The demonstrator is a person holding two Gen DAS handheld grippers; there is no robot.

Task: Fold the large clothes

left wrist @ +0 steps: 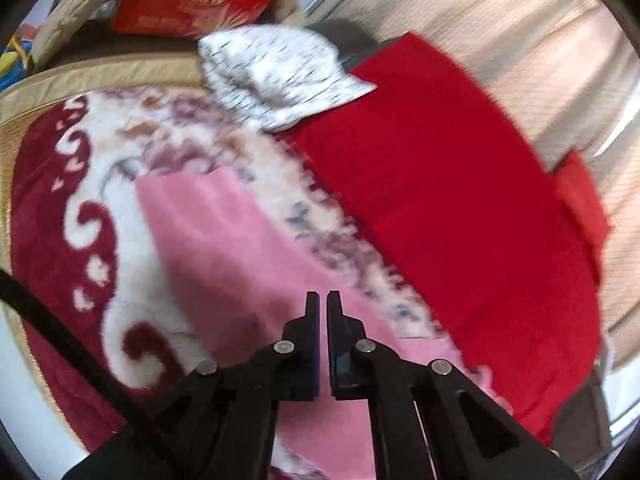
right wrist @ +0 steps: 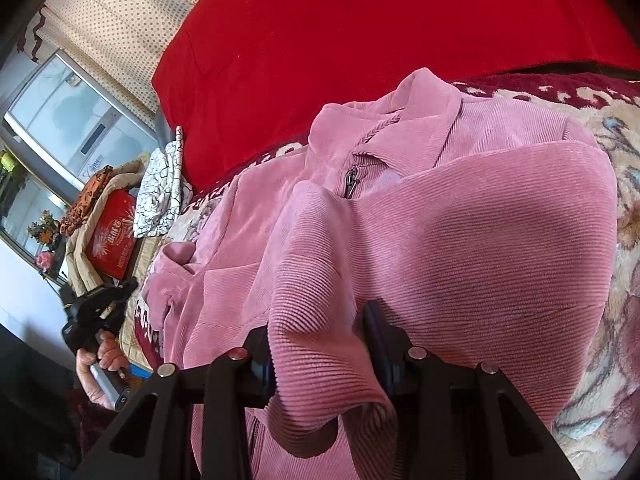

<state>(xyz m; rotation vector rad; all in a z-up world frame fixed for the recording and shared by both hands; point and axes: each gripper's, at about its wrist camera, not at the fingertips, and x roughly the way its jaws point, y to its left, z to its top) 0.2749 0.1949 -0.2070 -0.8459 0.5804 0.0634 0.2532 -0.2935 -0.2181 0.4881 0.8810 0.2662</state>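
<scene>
Pink corduroy is bunched between the right gripper [right wrist: 320, 340] fingers, so that side has a proper hold on the pink jacket [right wrist: 460, 216]; a thick fold of the ribbed cloth drapes over and hangs down between the two fingers. Just ahead of them the rest of the jacket spreads out, with the zipper pull [right wrist: 350, 182] and the collar [right wrist: 424, 116] further on, and beyond that the red blanket [right wrist: 340, 40].

The left gripper [left wrist: 323, 304] is a different story. Its fingers are pinched nearly together with only a thin slit of daylight between them, and I can't see any cloth caught in there. They hover above a flat panel of the pink jacket [left wrist: 240, 248], which runs away from the tips and off to their left. Past that it's the patterned bed cover [left wrist: 80, 208], a white printed cloth [left wrist: 280, 76] further off, and a red box [left wrist: 192, 0] at the far end. That view is smeary, so take the fine detail loosely.

My read: mid-fold, one side lifted, the other hand empty and between grabs. Next move probably needs the left fingers opened back up, brought down to the jacket's edge and closed on it, so both hands can carry the fold over evenly. Corduroy is bulky, so it'll want a decent bite or it'll slip.
</scene>
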